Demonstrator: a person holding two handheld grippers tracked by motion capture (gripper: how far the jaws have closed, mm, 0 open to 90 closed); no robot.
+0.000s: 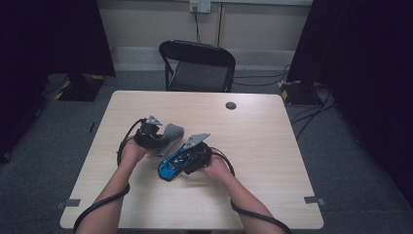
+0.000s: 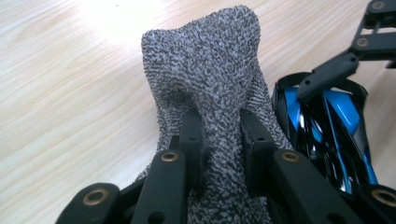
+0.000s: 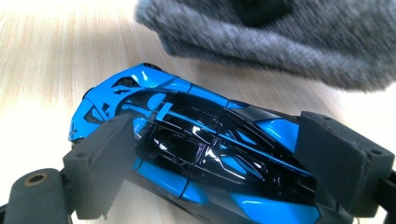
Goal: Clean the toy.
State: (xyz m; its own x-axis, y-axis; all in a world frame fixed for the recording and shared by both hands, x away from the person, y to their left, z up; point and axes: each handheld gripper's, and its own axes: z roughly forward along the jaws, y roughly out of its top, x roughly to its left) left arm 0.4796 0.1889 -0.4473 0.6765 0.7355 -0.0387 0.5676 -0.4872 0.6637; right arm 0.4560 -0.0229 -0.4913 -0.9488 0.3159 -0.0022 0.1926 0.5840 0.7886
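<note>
Blue toy car (image 1: 171, 165) sits near-centre on the table (image 1: 258, 146), long axis far-right to near-left, clamped across by our right gripper (image 3: 224, 163), while left gripper (image 2: 219, 144) pinches the grey sock (image 2: 210, 79) just left.

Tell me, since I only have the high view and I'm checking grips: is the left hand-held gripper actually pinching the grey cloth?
Observer: Yes. The left hand-held gripper pinches a fold of the grey cloth between its pads.
Operator: And the right one?
Observer: The right hand-held gripper has a pad against each side of the blue toy car.
Operator: Is the car lifted?
Observer: It seems to rest on the table, though its underside is hidden.
</note>
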